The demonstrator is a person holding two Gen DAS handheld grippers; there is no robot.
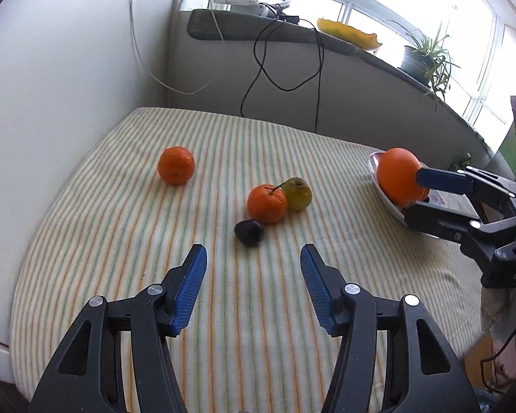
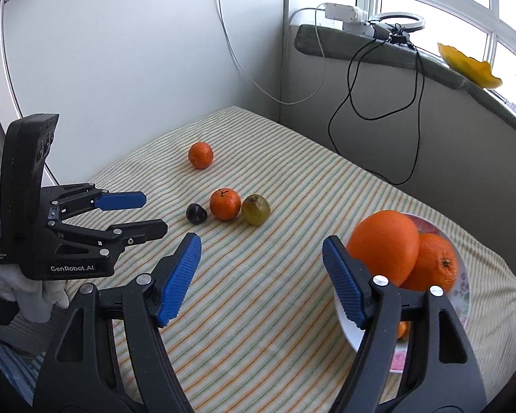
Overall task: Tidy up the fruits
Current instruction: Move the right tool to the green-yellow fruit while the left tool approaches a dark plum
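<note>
The left tool (image 1: 253, 265) is held tilted downward, its blue pads (image 1: 189, 289) kept apart with nothing between them. The right tool (image 2: 261, 258) is tilted downward as well, its jaws set wider and likewise empty.

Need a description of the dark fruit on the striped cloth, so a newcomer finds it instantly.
Start at the striped cloth covering the table. Near its middle three fruits sit in a row: a green one, a tangerine and, on the end away from the plate, the plum. It is the smallest and the only near-black one.
</note>
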